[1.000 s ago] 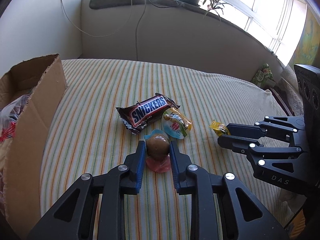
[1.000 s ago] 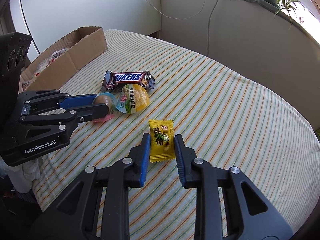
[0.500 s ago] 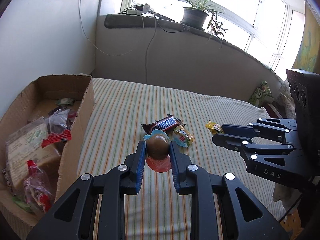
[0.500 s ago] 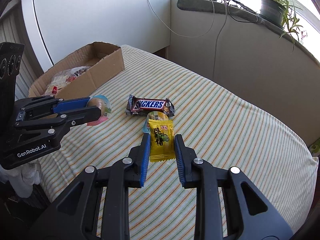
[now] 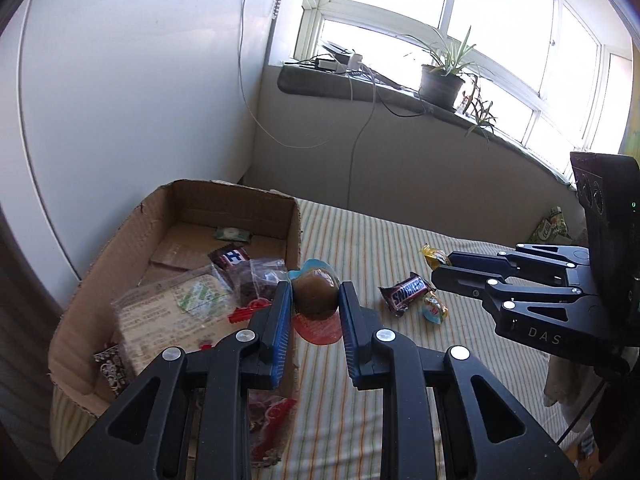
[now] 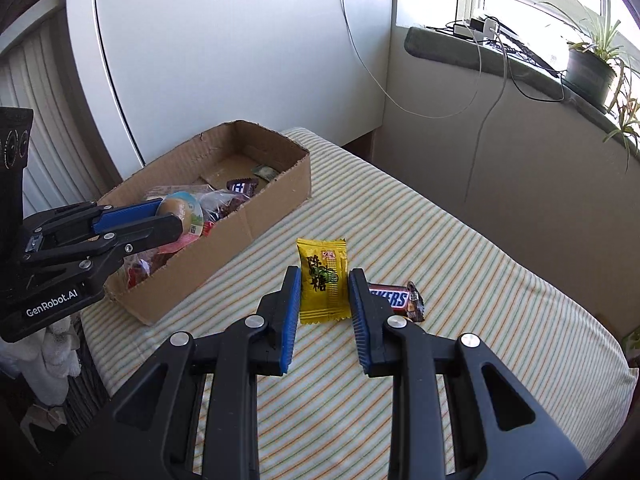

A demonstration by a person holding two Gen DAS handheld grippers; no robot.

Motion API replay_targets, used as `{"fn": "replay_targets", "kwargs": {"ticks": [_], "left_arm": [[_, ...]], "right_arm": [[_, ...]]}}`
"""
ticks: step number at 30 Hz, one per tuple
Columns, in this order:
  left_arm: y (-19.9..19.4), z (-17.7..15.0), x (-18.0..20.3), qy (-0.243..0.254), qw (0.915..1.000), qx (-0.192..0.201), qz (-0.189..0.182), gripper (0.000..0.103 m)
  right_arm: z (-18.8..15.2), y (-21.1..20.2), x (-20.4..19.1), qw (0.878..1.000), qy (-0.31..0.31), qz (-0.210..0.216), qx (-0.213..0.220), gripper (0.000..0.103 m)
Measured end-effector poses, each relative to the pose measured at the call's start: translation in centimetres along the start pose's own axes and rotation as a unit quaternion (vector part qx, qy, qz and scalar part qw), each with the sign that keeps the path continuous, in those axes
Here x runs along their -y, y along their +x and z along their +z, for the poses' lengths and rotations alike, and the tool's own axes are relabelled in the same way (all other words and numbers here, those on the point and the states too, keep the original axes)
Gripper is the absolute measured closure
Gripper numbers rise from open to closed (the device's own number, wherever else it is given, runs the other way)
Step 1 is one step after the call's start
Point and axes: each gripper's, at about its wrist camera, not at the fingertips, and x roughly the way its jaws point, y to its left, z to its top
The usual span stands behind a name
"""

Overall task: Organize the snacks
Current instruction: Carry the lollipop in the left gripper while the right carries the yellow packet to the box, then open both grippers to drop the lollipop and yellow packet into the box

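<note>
My left gripper [image 5: 314, 304] is clenched on a brown jelly cup [image 5: 314, 294], held in the air over the near wall of the cardboard box [image 5: 294, 236]. My right gripper [image 6: 324, 300] pinches a yellow candy packet [image 6: 323, 280] between its blue pads [image 6: 291, 312], above the striped tablecloth [image 6: 480, 280]. A chocolate bar [image 6: 396, 300] lies just beyond my right finger.

"SNICKERS" on brown candy bar [image 5: 405, 293], lying on striped cloth. "GenRobot.AI" on left gripper [image 6: 176, 216] body. "DAS" on right gripper [image 5: 436, 270] body. Chinese characters "陈…糖" on yellow sachet [image 6: 323, 282]. White "H" on dark wrapper [image 5: 231, 258] in cardboard box [image 5: 298, 224].
</note>
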Motion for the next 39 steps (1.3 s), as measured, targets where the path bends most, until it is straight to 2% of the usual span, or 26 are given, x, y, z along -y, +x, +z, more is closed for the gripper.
{"fn": "replay_targets", "kwargs": {"ticks": [10,20,29,39], "left_arm": [[-1.4,1.1,-4.6,-0.021,0.9991,0.013,0.035,0.081],[-1.1,1.7,-6.7,-0.031,0.9981,0.015,0.052,0.081],[-0.7,1.8,-7.7,-0.031,0.9978,0.011,0.058,0.081],[-0.5,1.9,-7.8,-0.031,0.9973,0.010,0.065,0.080]], "right_arm": [[4.2,2.5,-3.4,0.999,-0.015,0.035,0.012,0.078],[7.2,5.9,-6.0,0.998,-0.031,0.053,0.006,0.078],[8.1,8.5,-6.7,0.997,-0.030,0.065,-0.010,0.078],[8.4,8.8,-6.9,0.997,-0.030,0.064,-0.010,0.078]]}}
